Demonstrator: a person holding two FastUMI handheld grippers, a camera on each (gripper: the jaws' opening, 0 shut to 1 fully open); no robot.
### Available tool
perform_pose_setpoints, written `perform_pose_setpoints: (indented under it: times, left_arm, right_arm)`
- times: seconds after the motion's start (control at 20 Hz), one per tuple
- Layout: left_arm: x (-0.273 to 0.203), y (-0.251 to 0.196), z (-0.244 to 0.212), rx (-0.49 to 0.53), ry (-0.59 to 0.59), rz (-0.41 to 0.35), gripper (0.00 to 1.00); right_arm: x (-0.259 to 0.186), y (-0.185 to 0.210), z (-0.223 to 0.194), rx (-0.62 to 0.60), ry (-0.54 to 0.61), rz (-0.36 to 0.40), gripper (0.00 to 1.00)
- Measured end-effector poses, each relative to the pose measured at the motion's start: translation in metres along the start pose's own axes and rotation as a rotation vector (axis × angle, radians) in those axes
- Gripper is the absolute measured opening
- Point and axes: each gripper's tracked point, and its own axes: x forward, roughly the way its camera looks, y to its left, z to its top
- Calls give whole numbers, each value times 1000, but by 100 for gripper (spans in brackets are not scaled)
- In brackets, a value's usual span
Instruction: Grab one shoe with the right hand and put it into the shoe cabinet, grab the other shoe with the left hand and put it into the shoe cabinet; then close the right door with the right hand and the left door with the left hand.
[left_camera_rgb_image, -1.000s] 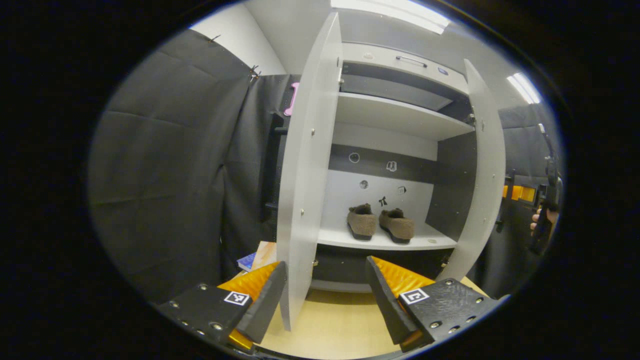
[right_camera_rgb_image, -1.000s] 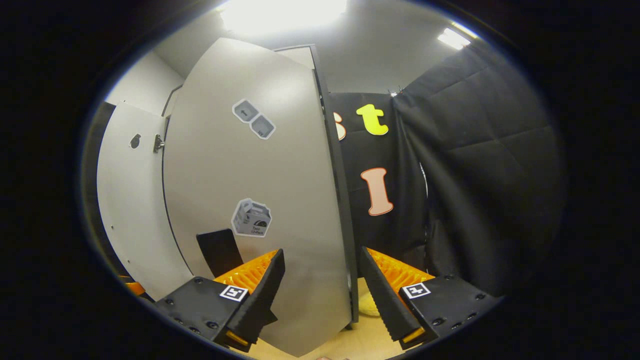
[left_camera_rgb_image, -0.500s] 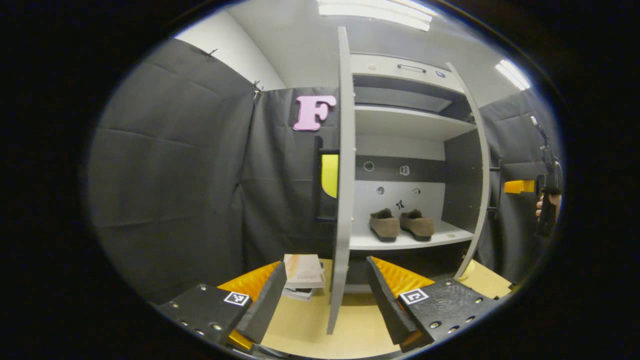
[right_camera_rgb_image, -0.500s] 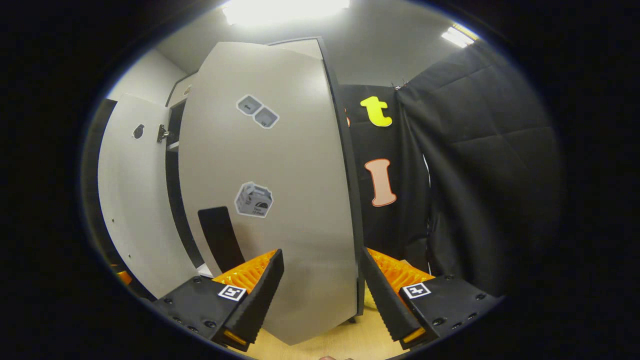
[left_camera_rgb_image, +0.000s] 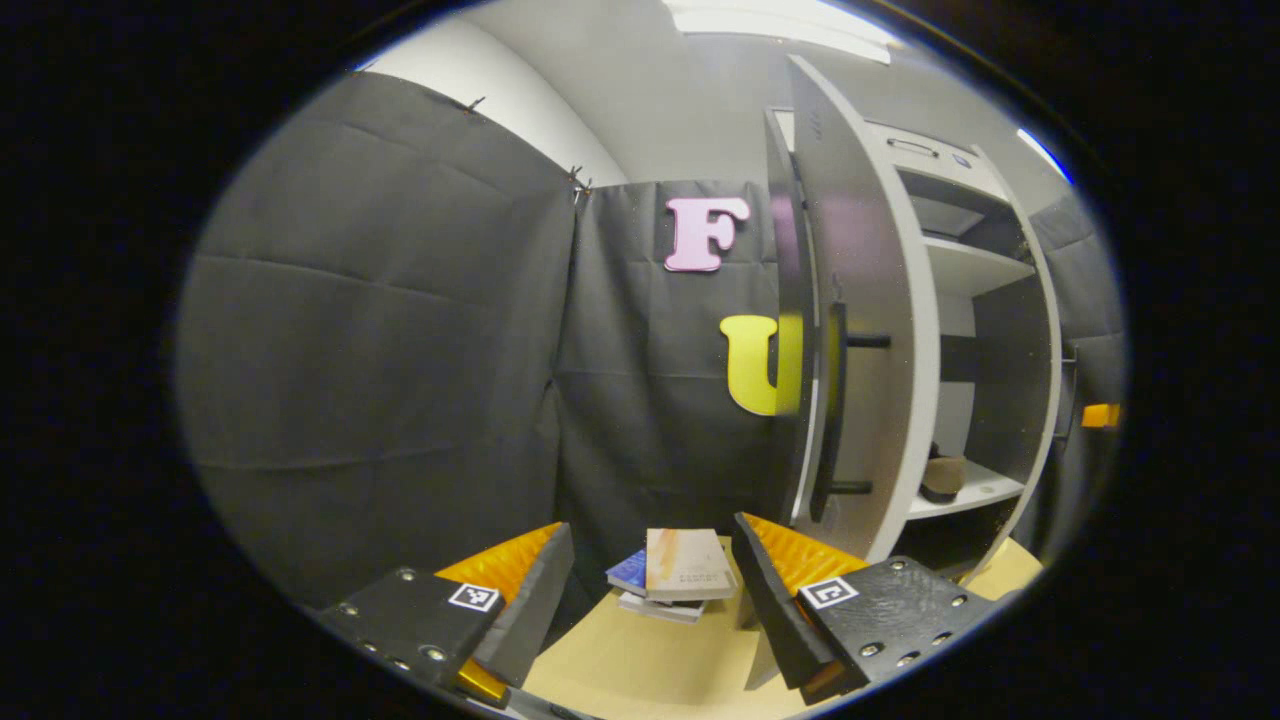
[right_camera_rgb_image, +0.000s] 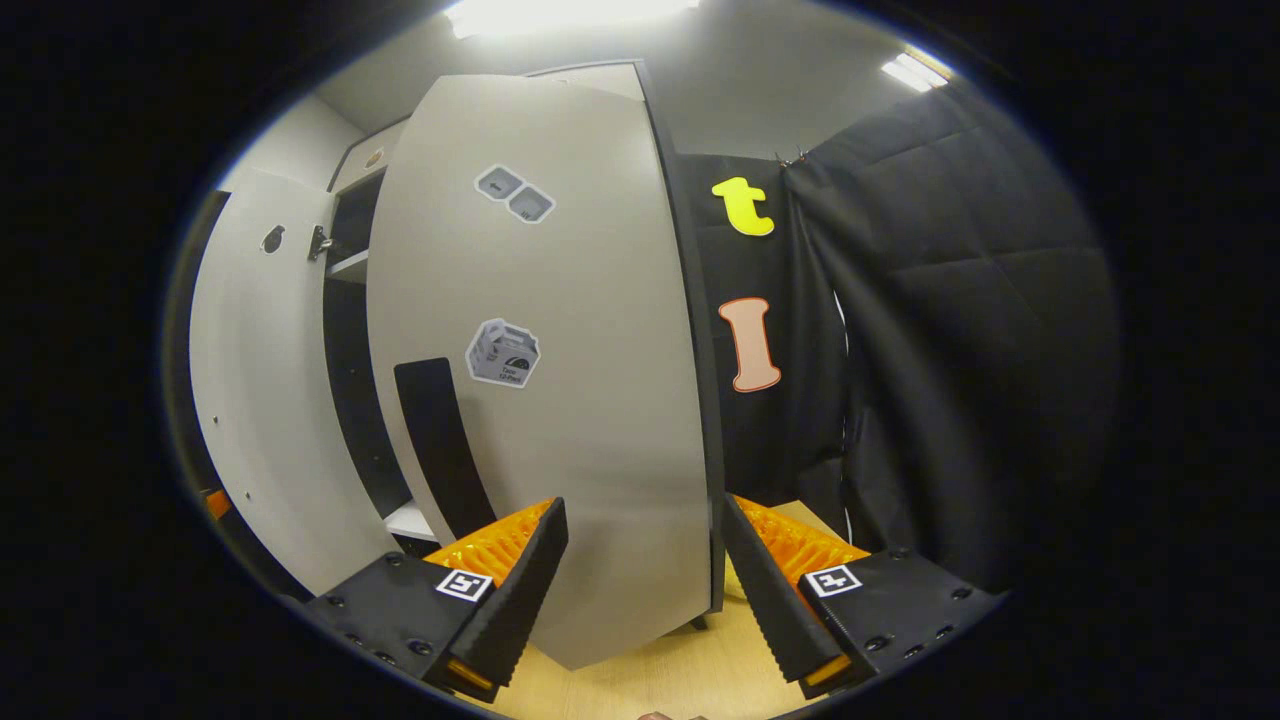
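The grey shoe cabinet (left_camera_rgb_image: 985, 270) stands with both doors ajar. In the left gripper view my left gripper (left_camera_rgb_image: 650, 590) is open and empty, out beyond the outer face of the left door (left_camera_rgb_image: 870, 330), whose black handle (left_camera_rgb_image: 832, 410) runs upright. One brown shoe (left_camera_rgb_image: 945, 478) peeks out on the lower shelf; the door hides the other. In the right gripper view my right gripper (right_camera_rgb_image: 645, 590) is open, close in front of the outer face of the right door (right_camera_rgb_image: 580, 330), near its black handle (right_camera_rgb_image: 440, 440). The left door (right_camera_rgb_image: 250, 400) shows its inner side behind.
A small stack of books (left_camera_rgb_image: 672, 575) lies on the light wooden floor (left_camera_rgb_image: 640, 665) between my left fingers and the booth wall. Black cloth walls close in on the left and on the right (right_camera_rgb_image: 960, 350). Stickers (right_camera_rgb_image: 503, 352) mark the right door.
The left gripper has swung left around the left door, from facing the shelf to its outer side; the shoes are now mostly hidden. The right gripper shifted slightly along the right door.
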Motion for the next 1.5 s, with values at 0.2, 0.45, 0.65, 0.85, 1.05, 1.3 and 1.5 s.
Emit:
perform_pose_setpoints:
  times: [0.2, 0.45, 0.65, 0.85, 1.05, 1.3, 1.5]
  left_arm:
    - [43, -1, 20, -32, 11, -107, 100]
    - [83, -16, 50, -37, -9, -210, 100]
    - [92, -41, 57, -13, -22, -287, 100]
    - [91, -56, 69, 70, -64, -296, 98]
    - [85, -66, 63, 42, -35, -334, 98]
    - [73, -102, 58, -8, -17, -379, 98]
    - [64, -128, 58, 12, -9, -360, 98]
  right_arm:
    - [-9, -9, -5, -12, 9, -25, 98]
    - [-18, -20, -8, 3, 18, -52, 97]
    - [-20, -29, -10, 8, 20, -69, 92]
    - [-21, -36, -14, 22, 32, -78, 92]
    - [-18, -39, -20, 36, 52, -68, 92]
    - [-15, -36, -19, 28, 50, -35, 98]
    - [-19, -38, -24, 22, 61, -20, 98]
